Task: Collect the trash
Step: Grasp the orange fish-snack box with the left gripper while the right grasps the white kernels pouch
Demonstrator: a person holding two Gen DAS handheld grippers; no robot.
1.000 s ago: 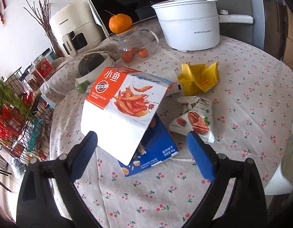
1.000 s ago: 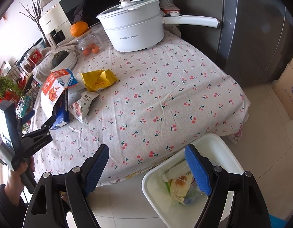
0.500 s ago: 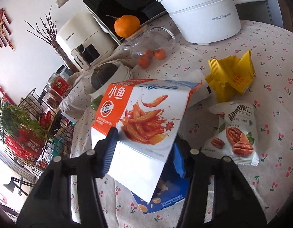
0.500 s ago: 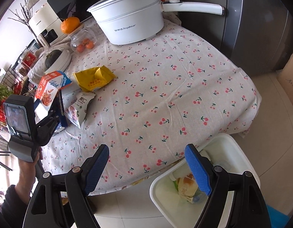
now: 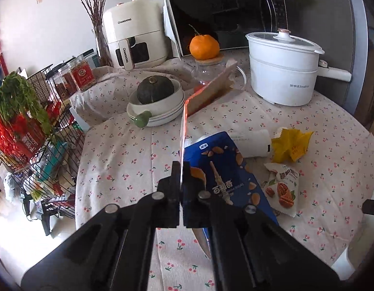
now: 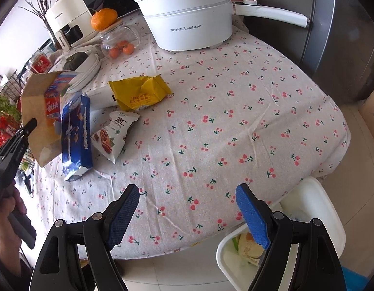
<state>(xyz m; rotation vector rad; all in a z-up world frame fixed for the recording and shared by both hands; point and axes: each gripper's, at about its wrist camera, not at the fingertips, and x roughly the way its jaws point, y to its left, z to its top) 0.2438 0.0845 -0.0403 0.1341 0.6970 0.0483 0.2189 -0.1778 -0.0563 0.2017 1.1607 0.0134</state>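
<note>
Left gripper (image 5: 181, 169) jaws pinch the orange box (image 5: 206, 92); right gripper (image 6: 187, 206) gapes empty. Carry it flat over the tabletop (image 6: 235, 121) edge to the bin (image 6: 320, 208).

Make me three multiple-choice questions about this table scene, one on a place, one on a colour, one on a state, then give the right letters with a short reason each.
1. Where is the large orange?
A. on the glass jar's lid
B. in the bin
C. inside the white pot

2. What colour is the crumpled wrapper beside the nut packet?
A. green
B. yellow
C. purple

3. How is the left gripper?
A. wide open over the blue box
B. shut on the flattened orange carton
C. shut on nothing

Answers:
1 A, it rests on the wooden lid.
2 B, it is plainly yellow.
3 B, its jaws have just been closing and clamp the carton's edge.
</note>
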